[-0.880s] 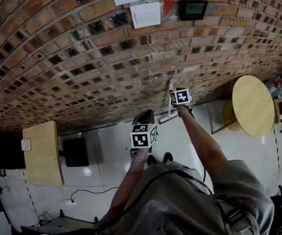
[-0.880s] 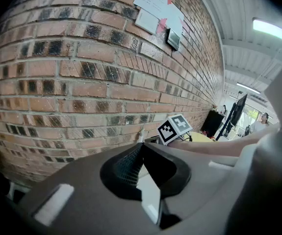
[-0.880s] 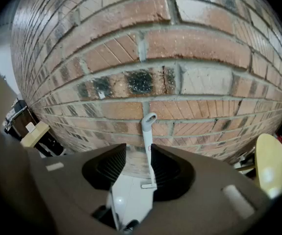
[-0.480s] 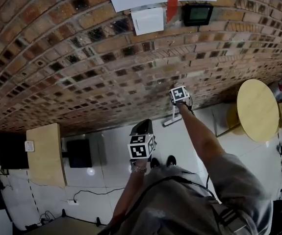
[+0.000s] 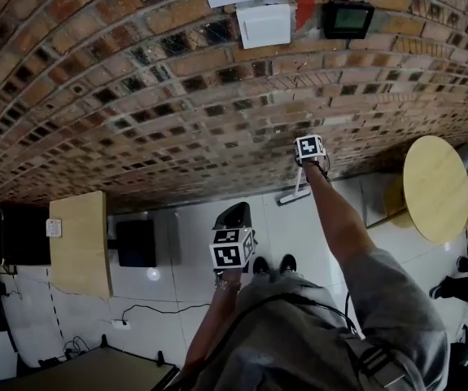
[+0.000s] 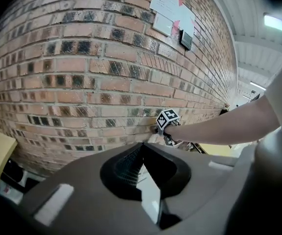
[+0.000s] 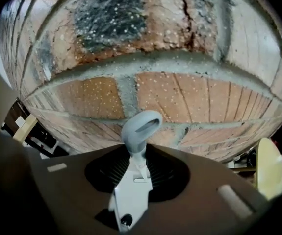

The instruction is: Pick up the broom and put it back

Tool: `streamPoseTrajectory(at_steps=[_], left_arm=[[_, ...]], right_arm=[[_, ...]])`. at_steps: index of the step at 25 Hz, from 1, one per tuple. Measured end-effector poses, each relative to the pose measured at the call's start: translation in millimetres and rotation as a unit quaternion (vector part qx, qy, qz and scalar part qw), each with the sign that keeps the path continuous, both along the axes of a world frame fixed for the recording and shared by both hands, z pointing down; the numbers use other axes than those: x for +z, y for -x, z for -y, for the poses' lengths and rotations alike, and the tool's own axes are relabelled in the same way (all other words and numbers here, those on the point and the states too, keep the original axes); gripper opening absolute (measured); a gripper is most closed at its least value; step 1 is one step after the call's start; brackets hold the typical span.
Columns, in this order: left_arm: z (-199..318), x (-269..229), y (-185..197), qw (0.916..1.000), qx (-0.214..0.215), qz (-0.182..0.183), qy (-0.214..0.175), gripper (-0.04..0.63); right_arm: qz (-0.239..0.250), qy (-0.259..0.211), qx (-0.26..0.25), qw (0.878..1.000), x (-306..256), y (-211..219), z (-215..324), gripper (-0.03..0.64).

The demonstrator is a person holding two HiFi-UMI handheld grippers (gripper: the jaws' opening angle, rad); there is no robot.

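While the left tool (image 5: 235, 212) hangs over the white floor (image 5: 186, 243) with its jaws together and empty, the right tool (image 7: 140, 156) is clamped on the broom (image 7: 141, 126) just below its looped handle end. The loop is close to the brick wall (image 5: 136, 96), and the broom's head is on the floor at the wall's foot. A round wooden table (image 5: 435, 187) stands well apart, rightward.

The brick wall (image 5: 136, 112) across the upper frame is rough and gritty, with matt mortar. Below it, the white floor (image 5: 186, 239) tiles are glossy. At right, the round table (image 5: 435, 187) looks like smooth pale wood. The broom (image 7: 137, 148) handle is smooth grey plastic.
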State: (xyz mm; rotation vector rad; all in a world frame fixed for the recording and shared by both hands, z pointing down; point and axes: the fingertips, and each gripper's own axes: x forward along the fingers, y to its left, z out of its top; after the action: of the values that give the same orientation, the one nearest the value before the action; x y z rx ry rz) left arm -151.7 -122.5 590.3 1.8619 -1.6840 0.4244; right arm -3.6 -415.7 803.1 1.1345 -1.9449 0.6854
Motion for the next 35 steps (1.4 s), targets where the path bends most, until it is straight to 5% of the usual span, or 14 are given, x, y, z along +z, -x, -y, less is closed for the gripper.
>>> streamPoseTrajectory(at_steps=[11, 23, 35], left_arm=[[5.9, -11.1, -17.4, 0.9992, 0.032, -0.004, -0.024, 0.006], [24.1, -26.3, -56.0, 0.9950, 0.084, -0.013, -0.053, 0.006], [40.2, -31.6, -81.7, 0.9910, 0.117, -0.001, -0.064, 0.004]], right_arm=[[0.048, -0.059, -0.046, 0.996, -28.1, -20.2, -100.7, 0.097], [0.135, -0.171, -0.064, 0.974, -171.8, -13.6, -182.2, 0.098], [0.142, -0.198, -0.076, 0.967, -227.6, -11.1, -220.4, 0.098]])
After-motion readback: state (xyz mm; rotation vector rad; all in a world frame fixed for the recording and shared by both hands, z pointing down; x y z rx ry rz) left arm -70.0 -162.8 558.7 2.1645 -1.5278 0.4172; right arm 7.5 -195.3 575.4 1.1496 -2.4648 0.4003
